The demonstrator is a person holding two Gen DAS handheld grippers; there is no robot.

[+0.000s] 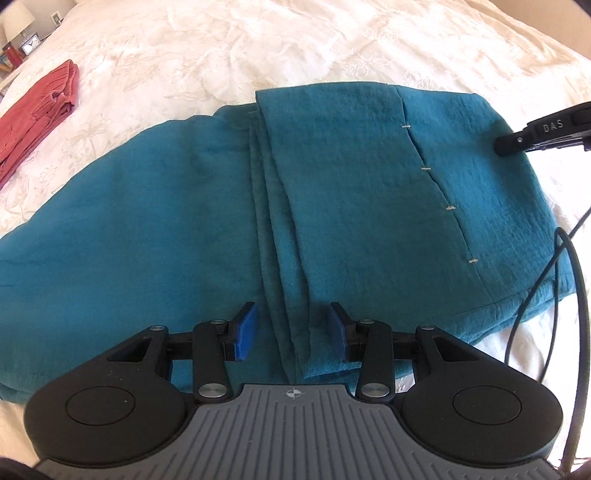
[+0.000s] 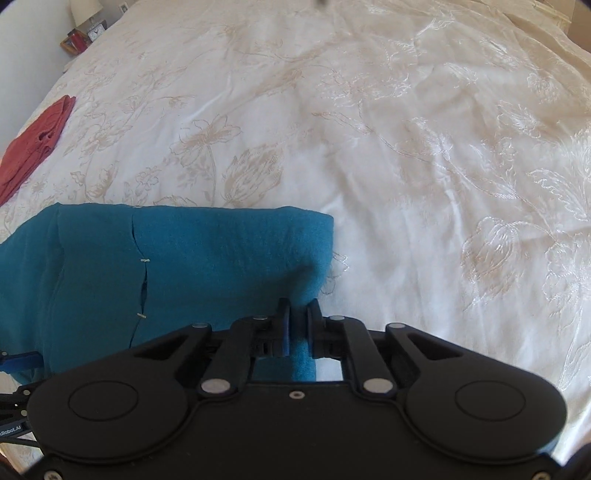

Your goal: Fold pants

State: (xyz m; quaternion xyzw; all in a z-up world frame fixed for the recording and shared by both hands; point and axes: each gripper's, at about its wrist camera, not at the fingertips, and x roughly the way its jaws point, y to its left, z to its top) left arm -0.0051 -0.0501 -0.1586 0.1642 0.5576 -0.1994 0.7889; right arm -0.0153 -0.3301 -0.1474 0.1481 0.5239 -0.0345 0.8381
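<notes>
Teal pants [image 1: 184,206] lie partly folded on the bed, with several layered edges running up the middle and a seam with pale stitches on the right. My left gripper [image 1: 291,328] hovers open over the near edge; its blue pads [image 1: 245,330] straddle the layered folds without pressing them. In the right wrist view, the right gripper [image 2: 297,323] is shut on the right-hand corner of the pants [image 2: 207,254], with teal cloth pinched between its narrow jaws. One black finger of the right gripper [image 1: 517,142] shows at the pants' far right edge.
A cream embroidered bedspread [image 2: 406,147] covers the bed all around. A folded red garment [image 1: 37,114] lies at the far left. Beyond it a nightstand holds a lamp and a clock [image 2: 94,33]. A black cable [image 1: 569,295] hangs at the right.
</notes>
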